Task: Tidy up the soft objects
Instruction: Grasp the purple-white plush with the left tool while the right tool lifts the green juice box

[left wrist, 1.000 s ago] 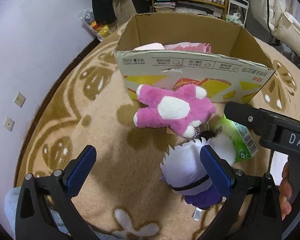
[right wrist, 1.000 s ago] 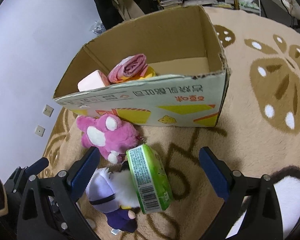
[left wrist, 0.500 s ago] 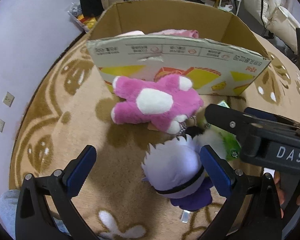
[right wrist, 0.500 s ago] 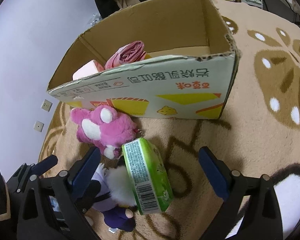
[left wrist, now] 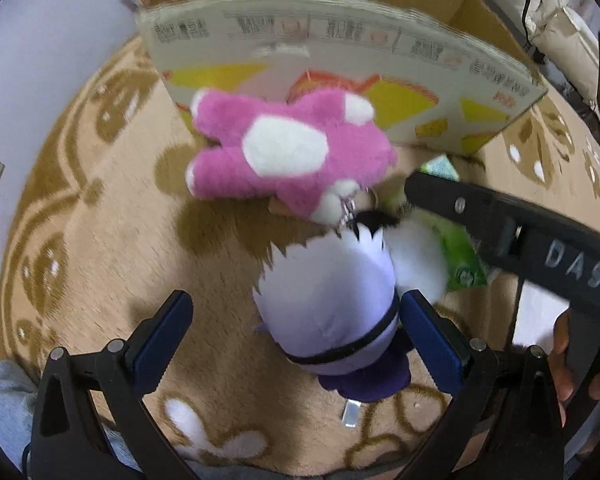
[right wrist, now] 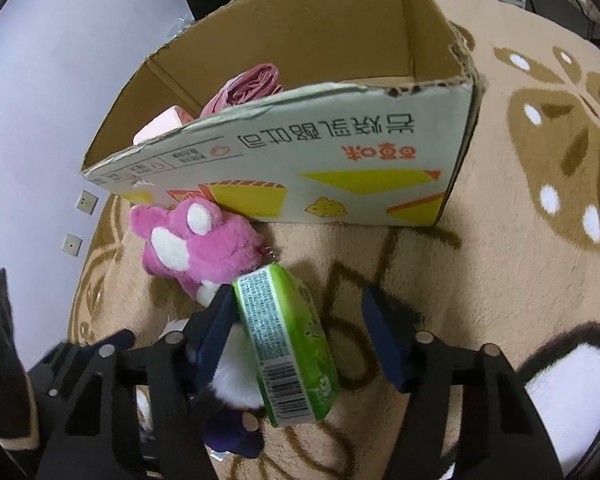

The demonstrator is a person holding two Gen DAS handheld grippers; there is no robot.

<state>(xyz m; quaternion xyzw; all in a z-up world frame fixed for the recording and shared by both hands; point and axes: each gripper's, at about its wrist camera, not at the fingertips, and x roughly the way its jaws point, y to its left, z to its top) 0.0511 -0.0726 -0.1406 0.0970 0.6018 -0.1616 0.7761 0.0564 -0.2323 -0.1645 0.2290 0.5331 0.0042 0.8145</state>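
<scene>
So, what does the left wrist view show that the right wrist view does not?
Only the left wrist view: the purple plush's pale head between the open left gripper's jaws, and a hand on the right gripper.

Only the right wrist view: the pink items inside the box, and the right gripper closing its jaws around the green pack.

Both: the box, pink plush, rug.
</scene>
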